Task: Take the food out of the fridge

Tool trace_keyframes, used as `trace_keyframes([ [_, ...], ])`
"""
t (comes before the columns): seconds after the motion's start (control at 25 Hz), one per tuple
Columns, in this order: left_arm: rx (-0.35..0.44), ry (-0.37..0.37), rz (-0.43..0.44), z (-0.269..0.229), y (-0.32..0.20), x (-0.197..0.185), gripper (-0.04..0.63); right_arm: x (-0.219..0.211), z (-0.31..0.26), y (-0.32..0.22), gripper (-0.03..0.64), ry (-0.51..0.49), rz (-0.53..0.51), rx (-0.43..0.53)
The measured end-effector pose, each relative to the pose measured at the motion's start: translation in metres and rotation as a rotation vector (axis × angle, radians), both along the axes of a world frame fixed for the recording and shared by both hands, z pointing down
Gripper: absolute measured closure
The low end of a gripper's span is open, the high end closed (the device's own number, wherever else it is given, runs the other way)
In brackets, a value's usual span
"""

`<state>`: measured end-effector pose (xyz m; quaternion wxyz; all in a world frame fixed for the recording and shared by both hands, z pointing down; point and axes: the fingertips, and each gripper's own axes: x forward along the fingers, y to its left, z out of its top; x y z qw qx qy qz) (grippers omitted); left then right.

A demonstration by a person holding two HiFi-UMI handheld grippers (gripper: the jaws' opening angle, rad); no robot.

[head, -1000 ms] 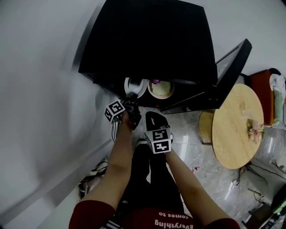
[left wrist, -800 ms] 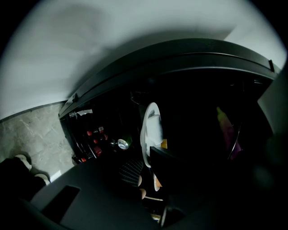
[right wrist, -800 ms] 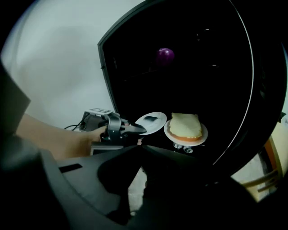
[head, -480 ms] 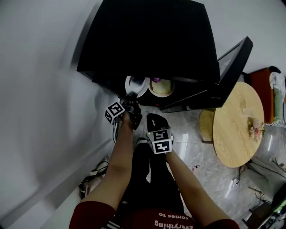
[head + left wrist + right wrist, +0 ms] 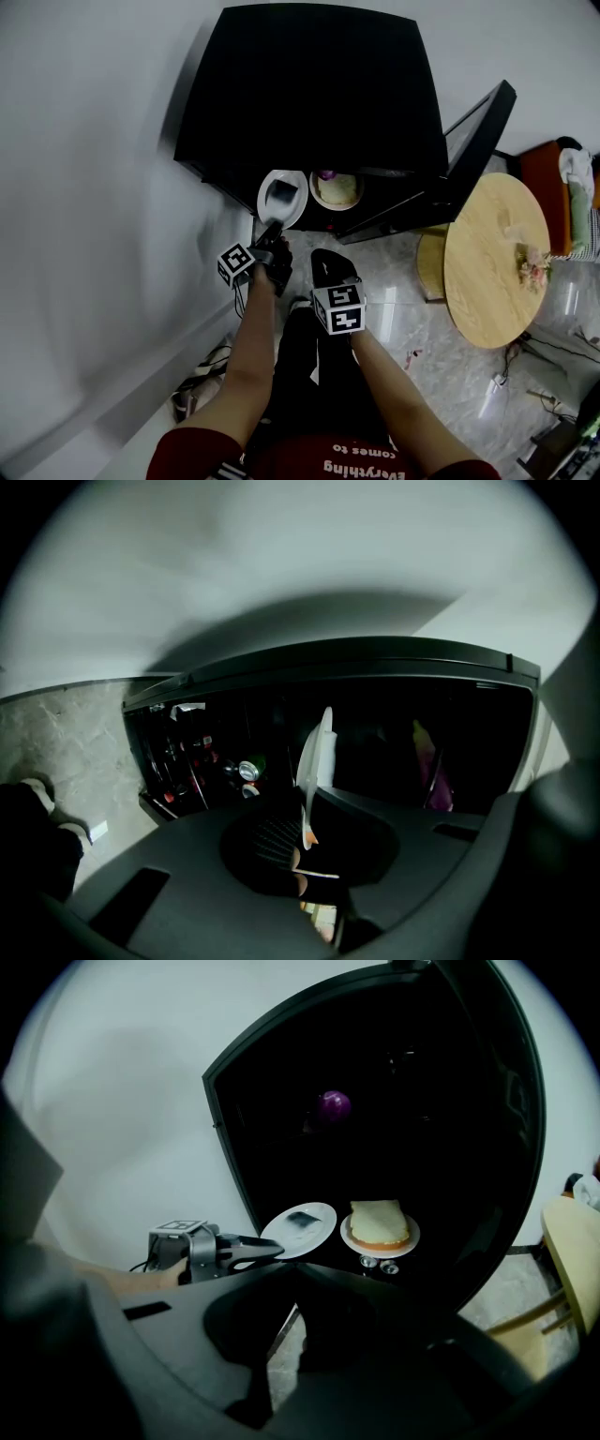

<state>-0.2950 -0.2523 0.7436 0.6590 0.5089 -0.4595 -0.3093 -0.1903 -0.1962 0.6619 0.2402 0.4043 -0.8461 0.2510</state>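
Jaws of left gripper (image 5: 271, 232) clamp the rim of plate (image 5: 283, 197) carrying dark food (image 5: 300, 1220), at the fridge (image 5: 309, 84) mouth. Right gripper (image 5: 330, 266) jaws together, empty, held back. 2nd plate (image 5: 337, 190) with bread (image 5: 379, 1220) sits inside.

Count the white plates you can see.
2. One plate is clamped in the left hand-held gripper at the fridge opening; the other plate, holding bread, sits inside. More may be hidden in the dark.
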Motion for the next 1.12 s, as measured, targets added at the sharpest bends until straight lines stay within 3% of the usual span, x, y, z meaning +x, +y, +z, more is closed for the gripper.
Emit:
trace_keyframes([
  [0.28,0.007,0.023,0.107,-0.044,0.046,0.011,0.563,0.010,-0.036,0.020,0.605,-0.057,0.063,-0.001],
  [0.6,0.048,0.002,0.352,-0.106,0.104,0.048,0.563,0.050,-0.089,0.051,0.604,-0.125,0.139,-0.006],
  [0.88,0.046,0.009,0.656,-0.132,0.142,0.121,0.563,0.121,-0.118,0.092,0.604,-0.165,0.332,-0.016],
  [1.12,0.054,0.068,0.852,-0.136,0.148,0.218,0.563,0.199,-0.123,0.126,0.604,-0.181,0.542,0.002],
])
